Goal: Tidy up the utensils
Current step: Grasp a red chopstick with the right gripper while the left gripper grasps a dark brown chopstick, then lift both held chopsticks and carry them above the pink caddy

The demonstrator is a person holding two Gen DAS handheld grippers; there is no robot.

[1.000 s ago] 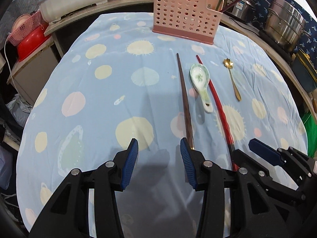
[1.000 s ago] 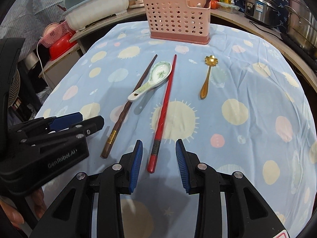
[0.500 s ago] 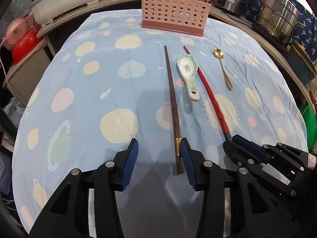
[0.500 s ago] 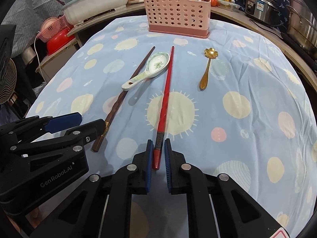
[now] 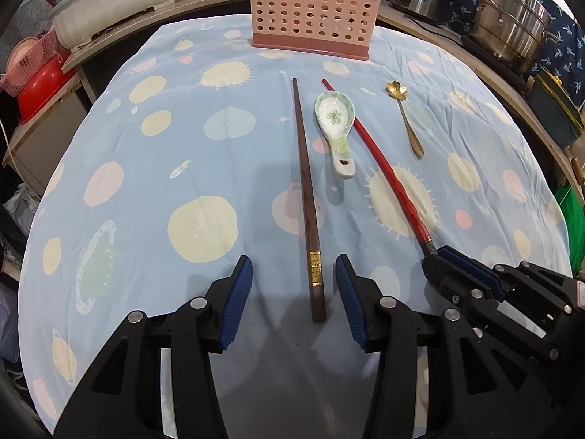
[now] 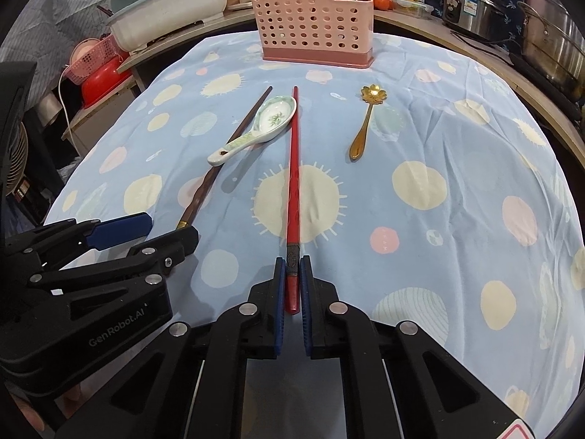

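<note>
Nearest, right tongs (image 6: 292, 274): jaws drawn narrow and clamped on the butt end of the red chopstick (image 6: 293, 183), blue pads pressing it from both sides; the stick runs straight away from them along the cloth. Left tongs (image 5: 294, 292): jaws part-way apart and opening, set either side of the butt end of the brown chopstick (image 5: 305, 190), which lies between the pads and nearer the right one, neither pad touching it. Brown chopstick: dark wood with a gold band near the butt, flat on the cloth, tip toward the far rack. Ceramic spoon (image 5: 336, 128): white with green leaf print, between the two chopsticks, bowl toward the rack, its rim against the red one. Gold spoon (image 6: 365, 120): flower-shaped bowl, lying alone to the right of the red chopstick, well apart from it. Tablecloth (image 5: 182, 146): pale blue with cream, pink and green spots, covering the round counter. Pink rack (image 5: 314, 7): perforated plastic utensil holder, upright at the far edge of the cloth. Beyond, on the surrounding ledge: a white tub (image 5: 117, 3) at left, steel pots (image 5: 512, 25) at right.
</note>
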